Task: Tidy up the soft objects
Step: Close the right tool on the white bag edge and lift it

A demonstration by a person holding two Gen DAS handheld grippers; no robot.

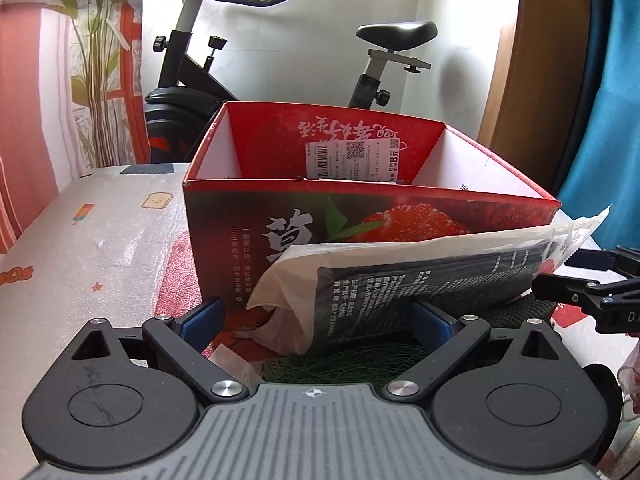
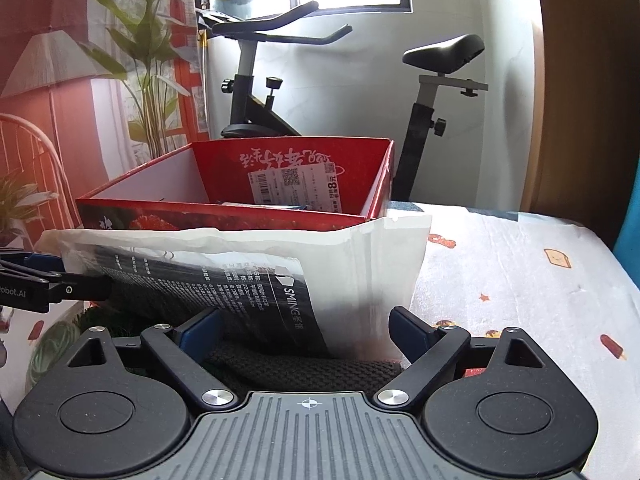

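A clear plastic bag (image 1: 400,276) with a black printed insert leans tilted against the front of the red strawberry box (image 1: 320,208), which is open at the top. A dark knitted item (image 2: 300,368) and a green fibrous thing (image 1: 360,360) lie under the bag. My left gripper (image 1: 320,318) is open around the bag's low end, its left finger (image 1: 208,316) apart from it. My right gripper (image 2: 306,328) is open wide, and the bag's (image 2: 240,280) other end fills the gap between its fingers. Each gripper shows at the edge of the other view: the right gripper (image 1: 560,288), the left gripper (image 2: 80,276).
The box (image 2: 240,216) holds a few items below a white label (image 2: 296,184). It stands on a table cover (image 2: 520,280) printed with toast and ice lollies. An exercise bike (image 1: 200,72), a plant (image 2: 152,60) and a red curtain (image 1: 24,120) stand behind. A wooden door (image 1: 532,72) is at the right.
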